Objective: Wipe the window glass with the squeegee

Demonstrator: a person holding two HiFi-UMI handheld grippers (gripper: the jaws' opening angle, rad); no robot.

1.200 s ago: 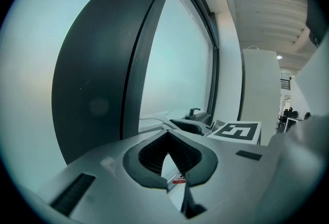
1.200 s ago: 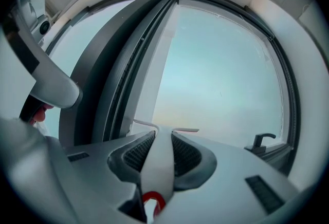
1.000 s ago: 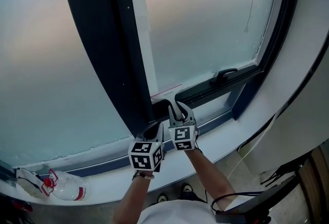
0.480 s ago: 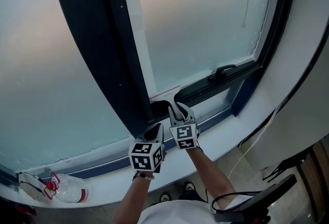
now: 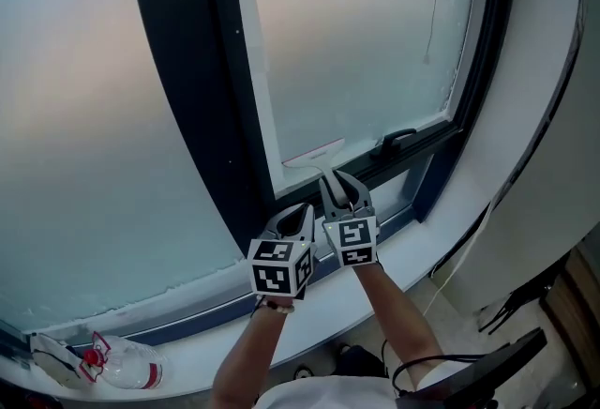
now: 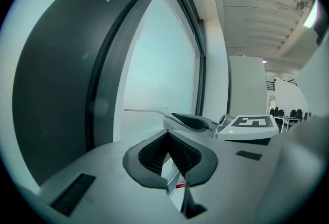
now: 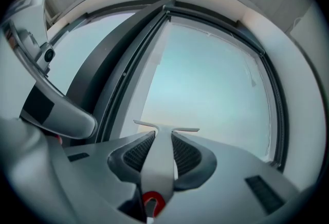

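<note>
Gripping the squeegee (image 5: 315, 156) by its handle, the right gripper (image 5: 343, 189) has its jaws clamped on either side of the pale shaft, which runs straight out from between them. The squeegee sits at the bottom left corner of the right-hand glass (image 5: 366, 51). Its blade lies crosswise along the pane's lower edge, tilted slightly up to the right, and the handle points back down toward the person. The blade looks to be against the glass, though these angles cannot confirm contact.

The left gripper (image 5: 302, 216) hangs just beside the right one, a little lower and to its left. Its jaws are pinched together at the tips and it is not touching the squeegee.

A wide dark frame (image 5: 197, 116) rises just left of the blade. A black latch (image 5: 399, 139) sits on the lower frame to the blade's right. Below runs a white sill (image 5: 403, 271), with a bottle (image 5: 127, 365) at its far left end.

Nearly all the pane lies up and right of the blade, so a stroke would likely travel that way, led by the right gripper.
</note>
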